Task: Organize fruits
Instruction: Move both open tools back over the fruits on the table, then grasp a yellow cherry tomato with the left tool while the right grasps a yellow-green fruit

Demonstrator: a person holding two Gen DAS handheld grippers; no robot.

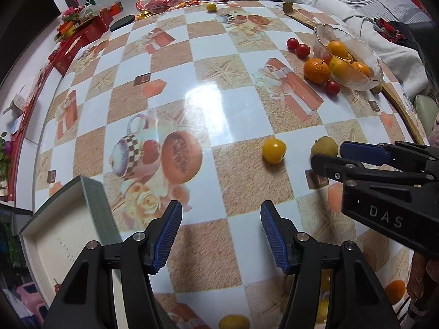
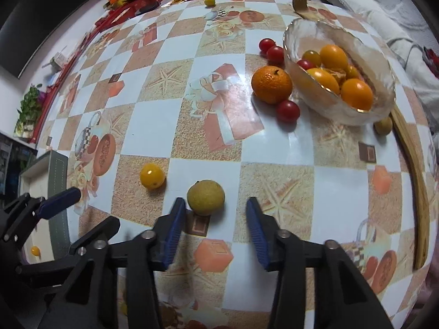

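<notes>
"das" stands on the right gripper.

Glossy, smooth printed plastic covering on the surface, throwing back a bright glare patch; rippled clear glass in the bowl. Dimpled matt peel on the orange, shiny smooth skin on the yellow fruit, dull rough skin on the greenish fruit. Matt black plastic, ribbed blue pads and bright metal pins on each hand-held gripper; matt paperboard in the box.
</notes>
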